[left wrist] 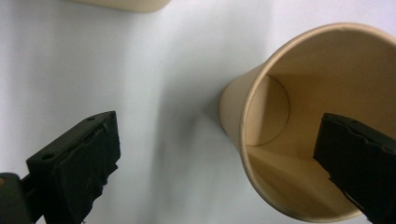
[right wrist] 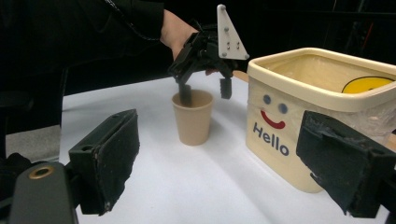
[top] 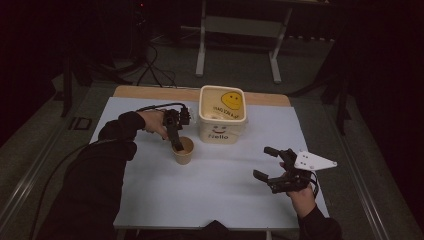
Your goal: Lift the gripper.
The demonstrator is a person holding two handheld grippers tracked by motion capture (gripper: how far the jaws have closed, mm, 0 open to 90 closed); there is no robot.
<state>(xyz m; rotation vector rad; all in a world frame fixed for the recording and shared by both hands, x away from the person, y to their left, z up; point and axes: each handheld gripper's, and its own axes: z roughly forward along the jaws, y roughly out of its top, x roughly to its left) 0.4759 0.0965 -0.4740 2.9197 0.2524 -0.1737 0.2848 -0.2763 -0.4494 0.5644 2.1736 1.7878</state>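
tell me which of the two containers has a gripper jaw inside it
The small paper cup: the left gripper straddles its rim, one jaw inside, one outside. The larger "Hello" bucket behind it has nothing reaching in.

"Hello" stood in dark letters on the cream tub [right wrist: 299, 140] at right, under a painted smiling face.

A dim room: white-topped table [top: 225, 200] on grey carpet [top: 30, 150], a white stand [top: 240, 30] at top centre, cables [top: 150, 70] upper left.

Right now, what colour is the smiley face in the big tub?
Yellow smiley face, clearest in the high view.
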